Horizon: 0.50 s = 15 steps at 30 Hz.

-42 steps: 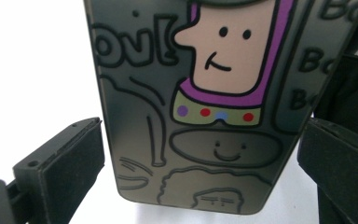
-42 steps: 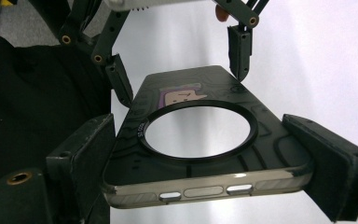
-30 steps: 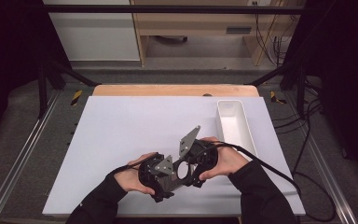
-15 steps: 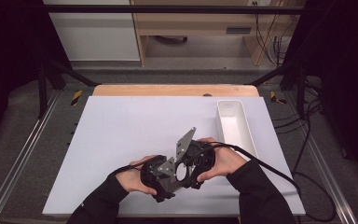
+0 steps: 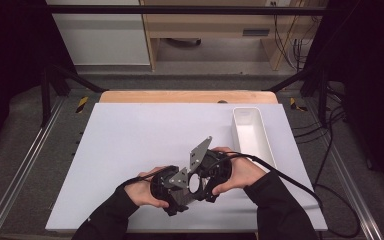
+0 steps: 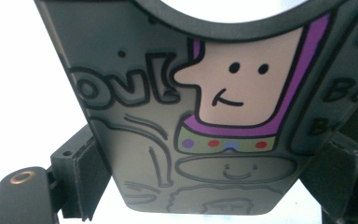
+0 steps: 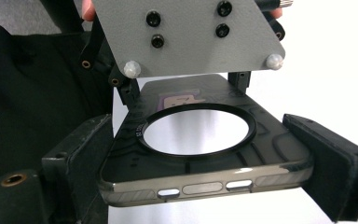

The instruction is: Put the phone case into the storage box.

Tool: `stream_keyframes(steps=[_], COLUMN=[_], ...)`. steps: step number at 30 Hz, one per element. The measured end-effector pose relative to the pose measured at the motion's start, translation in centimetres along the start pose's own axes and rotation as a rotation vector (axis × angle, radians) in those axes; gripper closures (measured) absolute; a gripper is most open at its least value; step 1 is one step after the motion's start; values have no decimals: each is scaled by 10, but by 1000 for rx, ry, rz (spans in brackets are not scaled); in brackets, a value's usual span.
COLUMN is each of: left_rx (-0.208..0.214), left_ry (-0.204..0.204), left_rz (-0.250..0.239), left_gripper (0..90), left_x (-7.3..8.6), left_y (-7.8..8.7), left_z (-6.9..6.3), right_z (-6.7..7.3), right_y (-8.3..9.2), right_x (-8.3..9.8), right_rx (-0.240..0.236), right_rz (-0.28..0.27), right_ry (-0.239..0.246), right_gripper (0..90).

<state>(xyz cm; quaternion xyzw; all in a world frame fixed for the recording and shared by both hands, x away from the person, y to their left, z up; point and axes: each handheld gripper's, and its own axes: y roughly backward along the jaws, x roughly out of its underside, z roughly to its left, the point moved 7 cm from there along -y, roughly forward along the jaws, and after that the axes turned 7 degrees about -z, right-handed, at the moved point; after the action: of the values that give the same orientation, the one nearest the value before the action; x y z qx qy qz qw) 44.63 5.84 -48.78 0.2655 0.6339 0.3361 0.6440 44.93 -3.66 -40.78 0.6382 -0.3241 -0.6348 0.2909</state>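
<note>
Both of my grippers meet at the near middle of the white table (image 5: 145,135), each clamped on one end of the phone case (image 7: 200,154). My left gripper (image 5: 172,192) grips its cartoon-printed end, my right gripper (image 5: 200,175) the end with the port slots. A white tray (image 5: 252,132) sits far right.

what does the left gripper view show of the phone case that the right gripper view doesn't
The left gripper view shows the printed cartoon on the phone case: a pink face in a purple outline, coloured dots below it, and outlined lettering. The right gripper view shows the case's end edge with its port cutouts, the full black ring in its back, and the left tool's grey plate beyond. Both show the smoky translucent case held between two black jaws over the white table, with the ring in its middle.
</note>
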Motion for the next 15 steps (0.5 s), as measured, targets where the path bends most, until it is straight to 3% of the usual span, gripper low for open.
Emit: stream_keyframes(steps=[8,9,15], left_rx=[9,3,1], left_ry=[14,12,34], left_rz=[-36,-38,-72], left_gripper=[117,117,117], left_x=[-2,-1,-2], left_y=[5,5,8], left_z=[2,2,5], right_z=[0,-1,-4], right_y=[10,16,40], right_x=[-4,-6,-7], right_rx=[30,57,106], right_rz=[-67,-96,-213], right_ry=[11,8,-20], right_gripper=[67,60,35])
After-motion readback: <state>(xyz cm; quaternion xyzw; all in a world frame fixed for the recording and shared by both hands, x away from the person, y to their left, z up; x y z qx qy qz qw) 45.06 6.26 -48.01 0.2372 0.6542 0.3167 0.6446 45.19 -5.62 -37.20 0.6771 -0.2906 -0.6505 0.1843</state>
